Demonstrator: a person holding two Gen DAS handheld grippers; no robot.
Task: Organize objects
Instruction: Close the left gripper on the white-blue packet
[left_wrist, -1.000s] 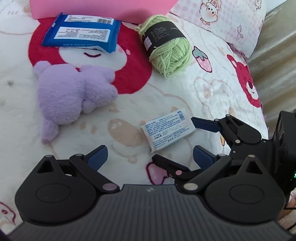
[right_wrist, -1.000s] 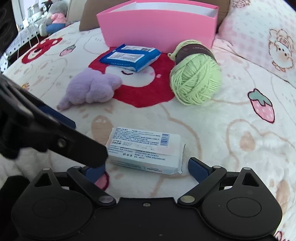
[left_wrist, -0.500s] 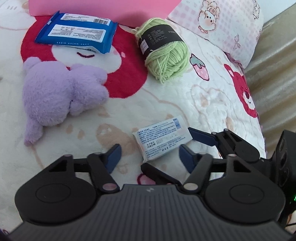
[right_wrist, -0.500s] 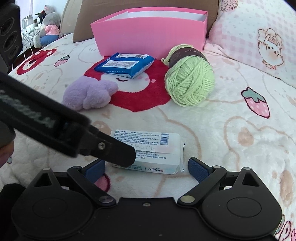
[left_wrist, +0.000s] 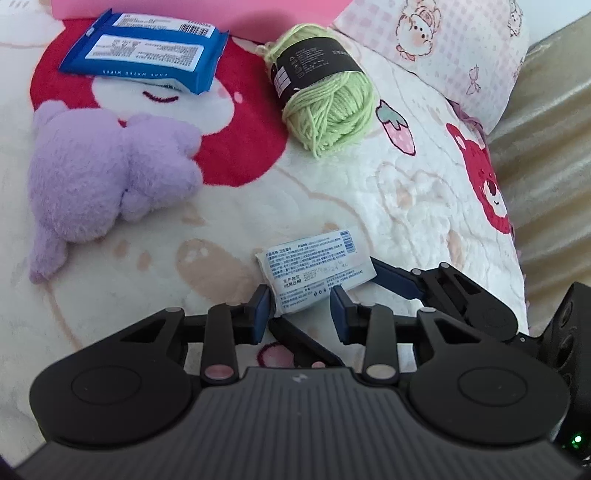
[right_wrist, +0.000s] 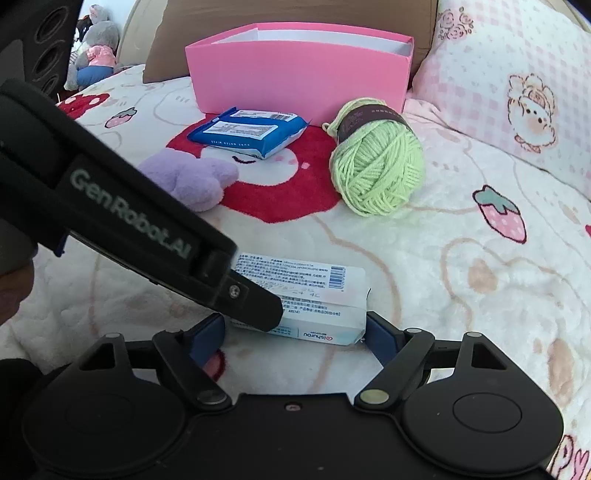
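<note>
A white tissue pack with printed text lies on the cartoon-print blanket, close in front of both grippers. My left gripper is shut on the pack's near end, a blue pad on each side of it. In the right wrist view one of its black fingers crosses over the pack. My right gripper straddles the pack lengthwise. Its jaws are closing, and its blue pads sit right at the pack's two ends without squeezing it. One of its blue fingers shows beside the pack in the left wrist view.
A pink open box stands at the back. In front of it lie a blue wipes packet, a green yarn ball and a purple plush toy. A pink checked pillow borders the right; the bed edge drops off there.
My left jaws went from wide open to shut on the pack's near end. My right jaws narrowed in toward the pack's ends. Both hands edged slightly closer to the pack.
</note>
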